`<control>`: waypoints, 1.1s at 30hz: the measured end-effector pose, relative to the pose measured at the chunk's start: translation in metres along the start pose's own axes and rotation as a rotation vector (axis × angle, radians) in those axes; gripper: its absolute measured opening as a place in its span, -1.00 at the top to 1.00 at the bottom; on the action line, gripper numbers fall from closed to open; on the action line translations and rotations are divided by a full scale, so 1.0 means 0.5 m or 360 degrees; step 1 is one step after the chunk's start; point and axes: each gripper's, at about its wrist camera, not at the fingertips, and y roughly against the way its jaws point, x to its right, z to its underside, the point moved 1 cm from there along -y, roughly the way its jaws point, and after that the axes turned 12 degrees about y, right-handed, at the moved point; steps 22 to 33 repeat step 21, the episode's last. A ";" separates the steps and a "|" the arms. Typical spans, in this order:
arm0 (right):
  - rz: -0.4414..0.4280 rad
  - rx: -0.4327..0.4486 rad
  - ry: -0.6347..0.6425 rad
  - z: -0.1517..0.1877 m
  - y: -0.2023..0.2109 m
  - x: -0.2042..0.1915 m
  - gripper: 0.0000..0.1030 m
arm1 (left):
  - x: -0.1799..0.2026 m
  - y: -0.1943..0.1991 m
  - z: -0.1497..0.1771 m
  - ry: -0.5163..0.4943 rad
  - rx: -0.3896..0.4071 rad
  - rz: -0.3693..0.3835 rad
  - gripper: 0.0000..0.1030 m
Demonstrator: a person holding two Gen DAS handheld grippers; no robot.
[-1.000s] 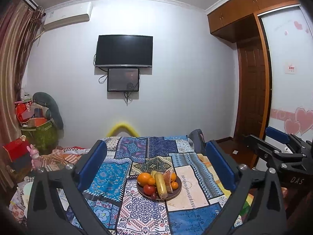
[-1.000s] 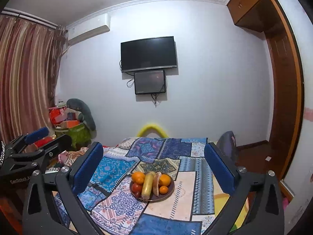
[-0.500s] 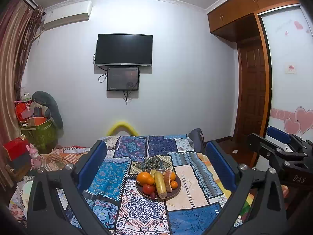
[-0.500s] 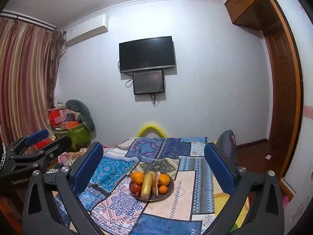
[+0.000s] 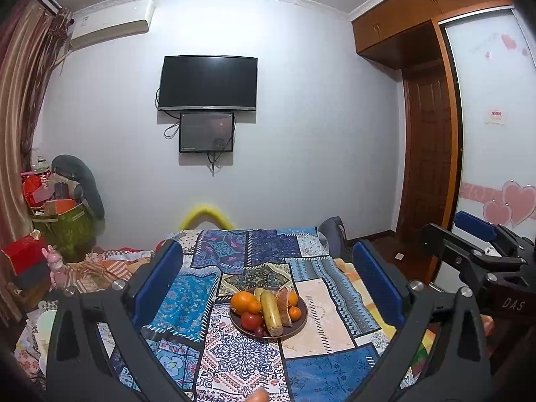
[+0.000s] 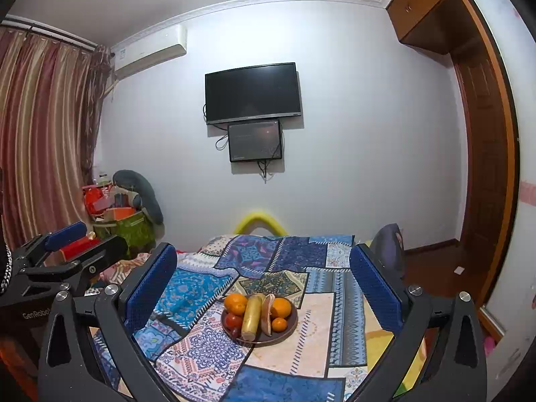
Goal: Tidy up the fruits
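Observation:
A dark plate [image 5: 296, 329] [image 6: 285, 334] sits on a table under a patchwork cloth [image 5: 241, 358] [image 6: 197, 345]. It holds oranges [image 5: 242, 300] [image 6: 280, 307], a banana [image 5: 271, 311] [image 6: 251, 316], a red fruit [image 5: 251, 320] [image 6: 232, 320], a peeled citrus segment [image 5: 283, 305] and small tangerines [image 6: 279, 324]. My left gripper [image 5: 266, 254] is open and empty, hovering well short of the plate. My right gripper [image 6: 263, 258] is likewise open and empty; the plate shows between its fingers. Each gripper also appears in the other's view: the right gripper [image 5: 475, 244], the left gripper [image 6: 67, 244].
A wall with a TV [image 5: 207, 82] lies beyond the table. Boxes, bags and a grey cushion [image 5: 77, 184] pile up at the left by the curtain. A dark chair back [image 6: 388, 244] stands at the table's far right, with a wooden door [image 5: 428, 154] behind.
Almost nothing: both views have drifted only slightly, and both grippers stay open and empty over the near side of the table.

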 end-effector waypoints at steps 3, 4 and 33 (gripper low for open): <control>0.0001 0.0002 0.0005 -0.003 0.000 -0.002 -1.00 | -0.001 0.000 0.001 0.0001 -0.0001 0.0001 -0.99; 0.0000 0.0002 0.0007 -0.004 0.000 -0.003 -1.00 | -0.001 0.000 0.001 0.0001 0.0000 0.0001 -0.99; -0.0021 0.0009 0.0046 -0.012 -0.011 -0.016 -1.00 | -0.009 0.002 -0.005 0.0021 0.0011 -0.0006 -0.99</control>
